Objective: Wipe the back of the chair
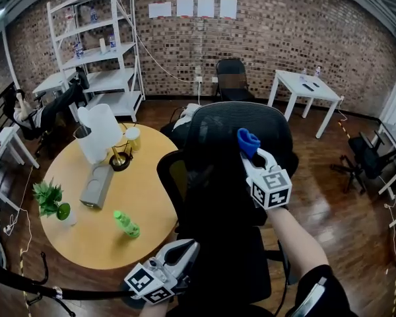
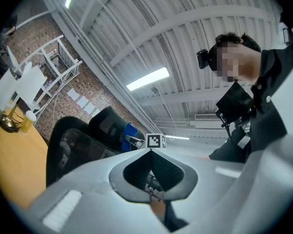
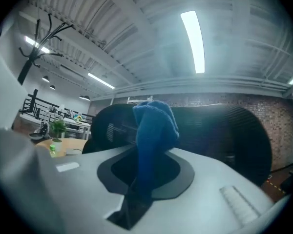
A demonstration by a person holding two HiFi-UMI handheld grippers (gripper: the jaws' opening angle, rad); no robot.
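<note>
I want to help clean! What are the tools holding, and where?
The right tool pinches a blue cloth by its bottom end. The left tool holds nothing.

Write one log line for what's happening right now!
right gripper: shut on blue fluffy cloth | cloth: by upper part of black mesh chair back, contact unclear | left gripper: shut, empty, held low

Round wooden table [image 1: 86,243]: bears potted plant [image 1: 49,201], green bottle [image 1: 127,224] on its side, grey box [image 1: 97,185], white container [image 1: 99,133].
</note>
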